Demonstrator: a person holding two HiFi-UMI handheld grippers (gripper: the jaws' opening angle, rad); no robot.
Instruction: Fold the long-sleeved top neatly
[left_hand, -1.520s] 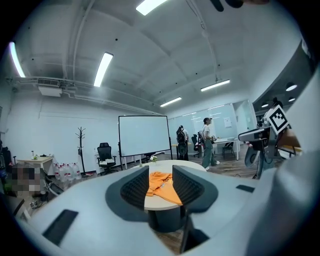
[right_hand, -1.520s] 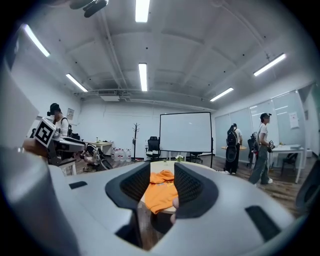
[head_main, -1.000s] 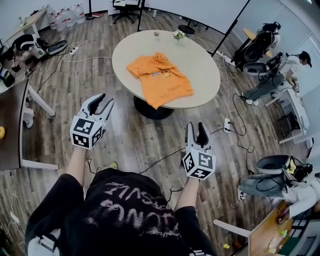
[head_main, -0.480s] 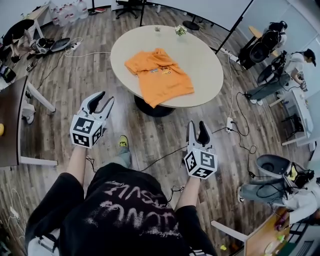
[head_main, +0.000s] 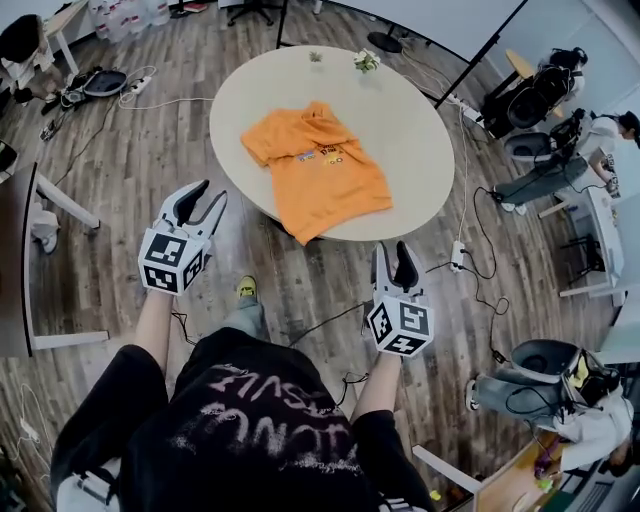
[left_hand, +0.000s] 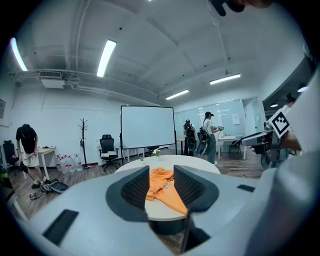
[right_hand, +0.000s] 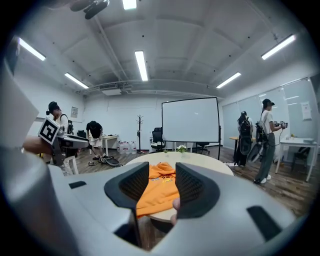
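A person in a black printed shirt (head_main: 250, 420) stood on the wood-plank floor (head_main: 130, 190), arms held forward, with grey two-jaw tongs in each hand. The left tongs (head_main: 210, 192) were open, jaws apart with nothing between them. The right tongs (head_main: 392, 250) were likewise open and empty. Both pointed toward the desk but hung short of it, over the floor and well apart from the garment.

Between the two arms a yellow-green shoe (head_main: 245, 288) showed on the planks. A thin black cable (head_main: 325, 322) ran across the floor near the right tongs.

Ahead stood the round beige desk (head_main: 410, 130). The orange long-sleeved top (head_main: 315, 170) lay spread flat on it, collar toward the far side and hem reaching the near rim. In both gripper views the top appeared in the gap between the jaws, far beyond them and untouched. A small pot of white flowers (head_main: 366, 62) sat near the desk's far rim.

Beyond the desk, the left gripper view took in a white board on a stand (left_hand: 147, 125), a black office chair (left_hand: 106, 147), a dark coat stand (left_hand: 83, 140) and a row of large water bottles (left_hand: 67, 162) against the wall. One person (left_hand: 26, 147) bent over at the room's left, and another, in a cap (left_hand: 208, 137), stood at its right.
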